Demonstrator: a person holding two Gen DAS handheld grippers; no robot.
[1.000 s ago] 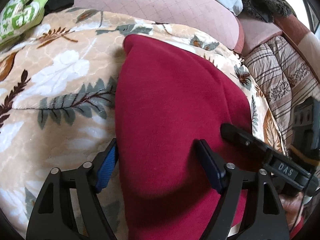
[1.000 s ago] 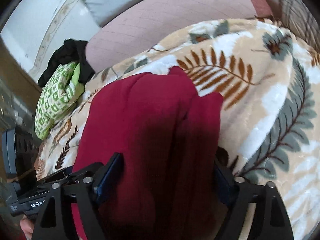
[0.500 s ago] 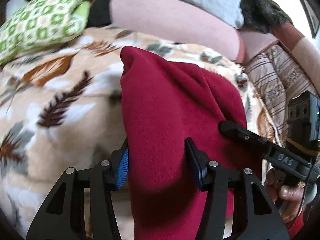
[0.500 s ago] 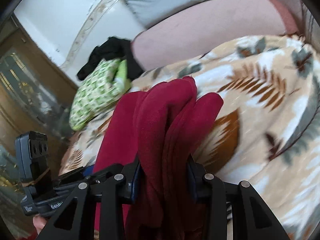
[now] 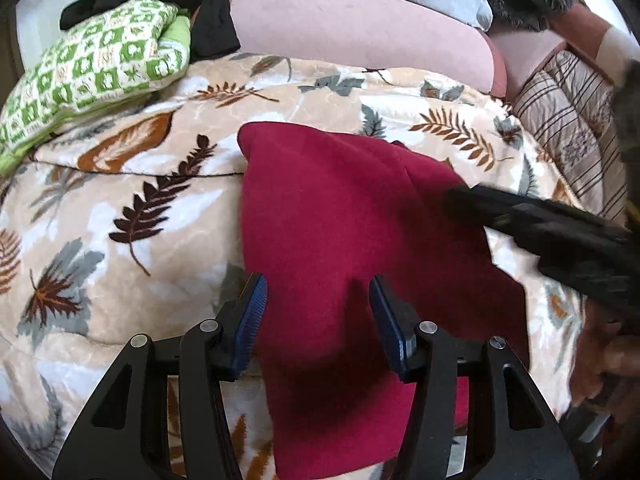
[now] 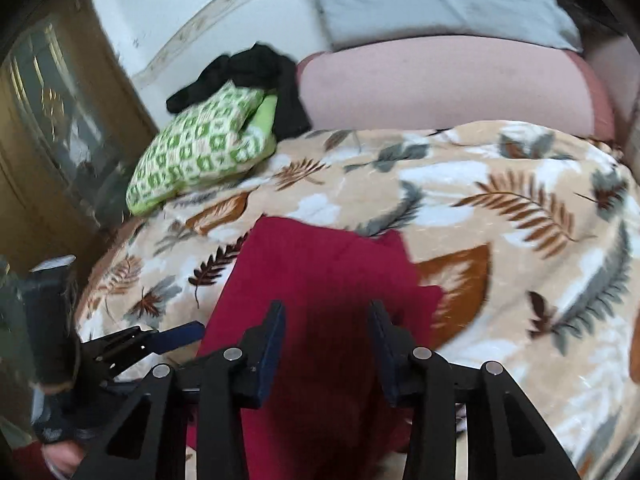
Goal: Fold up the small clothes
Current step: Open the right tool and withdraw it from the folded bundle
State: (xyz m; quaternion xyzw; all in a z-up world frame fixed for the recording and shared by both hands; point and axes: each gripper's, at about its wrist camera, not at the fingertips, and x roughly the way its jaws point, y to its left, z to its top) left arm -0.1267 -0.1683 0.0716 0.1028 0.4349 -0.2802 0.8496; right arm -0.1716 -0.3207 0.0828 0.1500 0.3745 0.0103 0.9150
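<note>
A dark red garment [image 5: 340,220] lies folded lengthwise on the leaf-patterned blanket [image 5: 120,220]. Its near end rises into my left gripper [image 5: 318,316], whose blue pads [image 5: 252,316] are shut on a bunch of the cloth. In the right wrist view the same red garment [image 6: 320,272] runs up between the pads of my right gripper [image 6: 326,340], which is also shut on it. The right gripper [image 5: 560,240] shows blurred at the right of the left wrist view, and the left gripper [image 6: 152,340] shows at the lower left of the right wrist view. The gripped edge itself is hidden in shadow.
A green-and-white checked cushion [image 5: 92,68] with black clothing [image 5: 192,0] behind it lies at the far left. A pink bolster [image 5: 360,40] and a pale pillow [image 6: 440,4] sit at the back. A striped quilt [image 5: 572,120] lies to the right. A hand [image 5: 600,368] holds the right gripper.
Both grippers went from open around the garment's near end to shut on it, then rose and drew back. The garment's near end came up off the blanket.
</note>
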